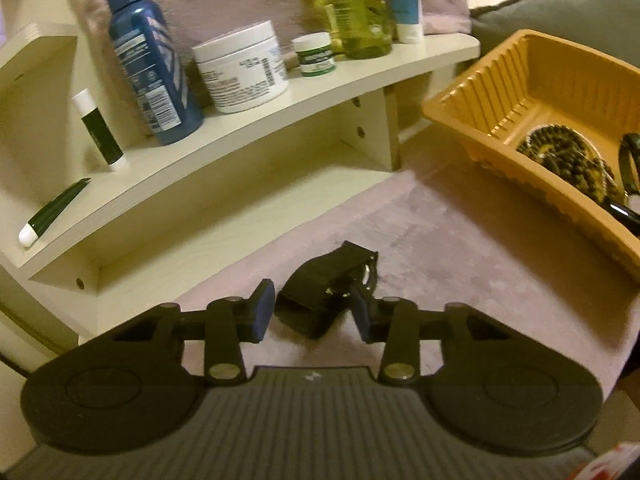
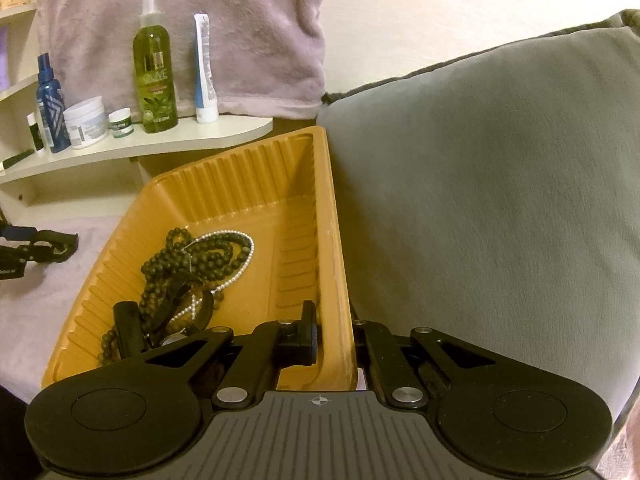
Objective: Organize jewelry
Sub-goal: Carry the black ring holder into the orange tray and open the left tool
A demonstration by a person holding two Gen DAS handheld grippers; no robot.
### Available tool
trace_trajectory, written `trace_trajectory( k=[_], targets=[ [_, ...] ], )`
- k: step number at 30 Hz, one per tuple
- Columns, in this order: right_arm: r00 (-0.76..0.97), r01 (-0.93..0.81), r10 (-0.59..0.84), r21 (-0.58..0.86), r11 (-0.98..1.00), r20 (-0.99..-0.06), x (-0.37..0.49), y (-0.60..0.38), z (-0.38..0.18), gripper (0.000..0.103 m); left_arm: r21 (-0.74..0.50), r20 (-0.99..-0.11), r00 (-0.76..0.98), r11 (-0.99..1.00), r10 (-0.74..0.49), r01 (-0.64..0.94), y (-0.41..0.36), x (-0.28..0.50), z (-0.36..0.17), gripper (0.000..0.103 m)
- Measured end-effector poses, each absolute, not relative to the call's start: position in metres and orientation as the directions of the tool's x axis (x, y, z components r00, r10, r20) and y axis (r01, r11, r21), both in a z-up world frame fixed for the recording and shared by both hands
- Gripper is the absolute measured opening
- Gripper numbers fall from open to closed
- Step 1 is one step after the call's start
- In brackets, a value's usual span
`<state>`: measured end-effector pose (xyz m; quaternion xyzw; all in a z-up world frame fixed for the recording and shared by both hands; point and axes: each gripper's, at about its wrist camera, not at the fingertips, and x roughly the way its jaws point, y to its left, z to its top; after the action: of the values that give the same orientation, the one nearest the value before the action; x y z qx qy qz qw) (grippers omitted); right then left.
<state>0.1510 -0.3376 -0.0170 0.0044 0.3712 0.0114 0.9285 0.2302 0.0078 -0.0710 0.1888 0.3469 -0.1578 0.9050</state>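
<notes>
While the right gripper [image 2: 334,342] pinches the tray wall [image 2: 338,280], the spread left gripper [image 1: 314,314] half-hides a watch [image 1: 320,292].

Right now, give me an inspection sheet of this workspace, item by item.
Surface: pinkish plush cloth, bare between shelf and tray.
Job's things: black strap piece lies on the cloth; dark bead strands and a pearl strand sit tangled in the orange tray.
Clutter: blue spray bottle, white jar, small green jar, green bottle and tube on the white shelf.
Grippers: left gripper open around the strap; right gripper straddles the tray's right wall.
Cables: nothing seen.
Surroundings: grey cushion beside the tray.
</notes>
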Motion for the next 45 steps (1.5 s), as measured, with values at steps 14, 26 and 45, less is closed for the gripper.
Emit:
trace_trajectory(
  k=[14, 26, 45],
  targets=[
    [0.727, -0.023, 0.028, 0.016, 1.000, -0.686, 0.150, -0.337, -0.015, 0.005, 0.190, -0.709, 0.687, 0.893, -0.163, 0.408, 0.011, 0.222, -0.067, 0.020],
    [0.730, -0.023, 0.031, 0.020, 1.000, -0.682, 0.149, -0.337, -0.012, 0.005, 0.129, -0.650, 0.730, 0.917, -0.209, 0.377, -0.004, 0.214, -0.026, 0.020],
    [0.728, -0.009, 0.060, 0.078, 0.997, -0.683, 0.148, -0.347, -0.019, 0.005, 0.030, -0.570, 0.712, 0.856, -0.409, 0.516, -0.078, 0.201, 0.040, 0.020]
  ],
)
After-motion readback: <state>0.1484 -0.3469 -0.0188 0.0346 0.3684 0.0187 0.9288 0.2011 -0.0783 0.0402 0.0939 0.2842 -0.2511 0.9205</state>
